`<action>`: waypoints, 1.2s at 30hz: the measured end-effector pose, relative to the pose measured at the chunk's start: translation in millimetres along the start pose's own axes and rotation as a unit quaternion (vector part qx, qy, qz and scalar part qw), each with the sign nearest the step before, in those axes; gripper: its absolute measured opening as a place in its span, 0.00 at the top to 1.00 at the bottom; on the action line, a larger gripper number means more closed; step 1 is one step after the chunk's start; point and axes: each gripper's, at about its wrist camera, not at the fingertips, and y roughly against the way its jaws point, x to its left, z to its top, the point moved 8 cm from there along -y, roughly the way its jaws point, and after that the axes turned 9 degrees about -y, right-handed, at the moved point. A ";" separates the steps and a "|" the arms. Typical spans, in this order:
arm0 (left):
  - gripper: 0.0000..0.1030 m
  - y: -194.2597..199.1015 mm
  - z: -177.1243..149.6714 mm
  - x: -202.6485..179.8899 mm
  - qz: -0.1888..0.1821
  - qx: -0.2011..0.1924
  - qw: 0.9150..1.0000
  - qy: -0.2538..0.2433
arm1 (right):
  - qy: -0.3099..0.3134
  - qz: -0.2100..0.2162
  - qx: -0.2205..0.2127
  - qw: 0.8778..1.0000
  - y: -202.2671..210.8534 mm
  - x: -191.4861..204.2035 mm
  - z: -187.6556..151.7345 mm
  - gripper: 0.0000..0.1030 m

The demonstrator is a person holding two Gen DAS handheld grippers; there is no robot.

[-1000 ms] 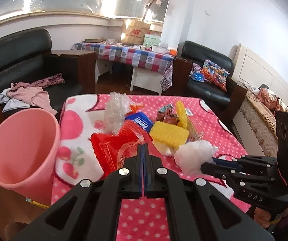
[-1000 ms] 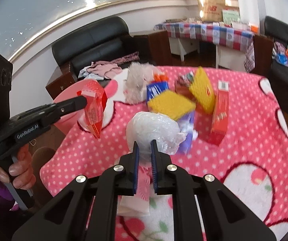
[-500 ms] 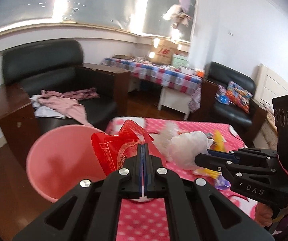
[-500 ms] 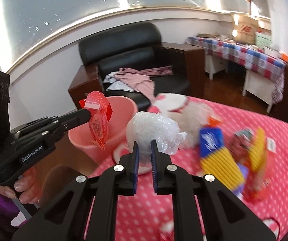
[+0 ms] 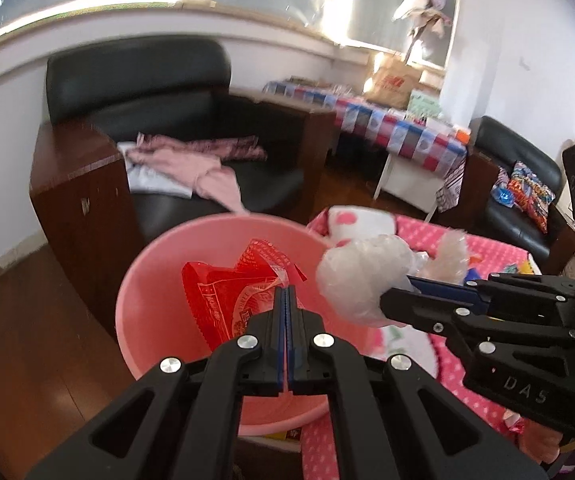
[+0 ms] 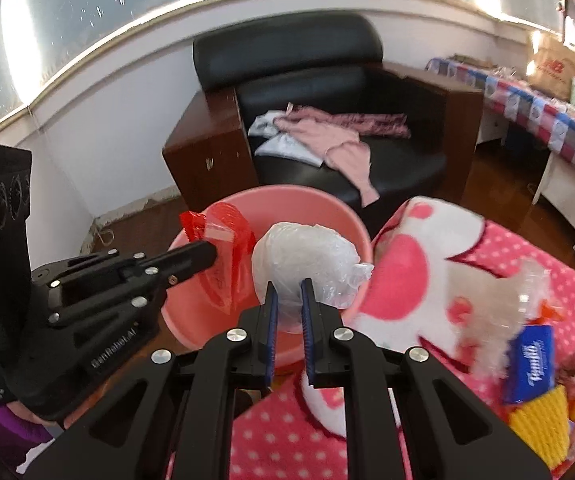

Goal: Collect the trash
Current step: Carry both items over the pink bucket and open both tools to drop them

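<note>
Red wrapper [image 5: 231, 300], white plastic wad [image 5: 361, 280], above pink bin [image 5: 147, 280]

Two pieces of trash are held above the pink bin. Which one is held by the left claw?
The red wrapper, pinched in the left claw over the pink bin. The right claw holds the crumpled clear plastic ball.

Black armchair [image 5: 175, 120] (clothes on seat)

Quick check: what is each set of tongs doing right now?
Left tongs: shut on the red wrapper.
Right tongs: shut on the crumpled clear plastic bag.
</note>
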 end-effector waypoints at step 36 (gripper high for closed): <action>0.82 -6.4 -29.9 18.4 0.005 0.039 0.998 0.048 | -0.004 -0.002 0.051 0.999 -32.3 8.1 -22.9 0.69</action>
